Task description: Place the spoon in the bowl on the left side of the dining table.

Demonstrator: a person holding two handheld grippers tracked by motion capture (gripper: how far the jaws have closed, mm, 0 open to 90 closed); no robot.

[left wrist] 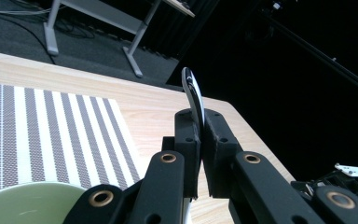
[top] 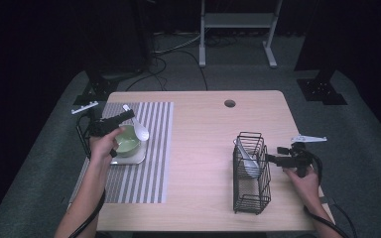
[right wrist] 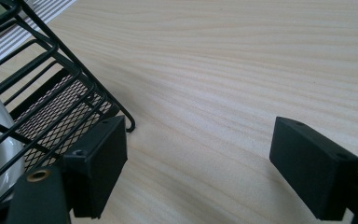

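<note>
Over the striped mat (top: 149, 148), the left gripper (top: 124, 118) was clenched on a white spoon (top: 140, 130), whose bowl hung just above the green bowl (top: 127, 141) on its plate (top: 129, 159). Beside the wire basket (top: 250, 173) holding another spoon (top: 248, 158), the right gripper (top: 270, 159) stood released with jaws wide apart above the table (top: 203, 148).

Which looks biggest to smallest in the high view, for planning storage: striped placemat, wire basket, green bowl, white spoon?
1. striped placemat
2. wire basket
3. green bowl
4. white spoon, held in the left gripper; slimmer than the bowl, though similar in length.
</note>
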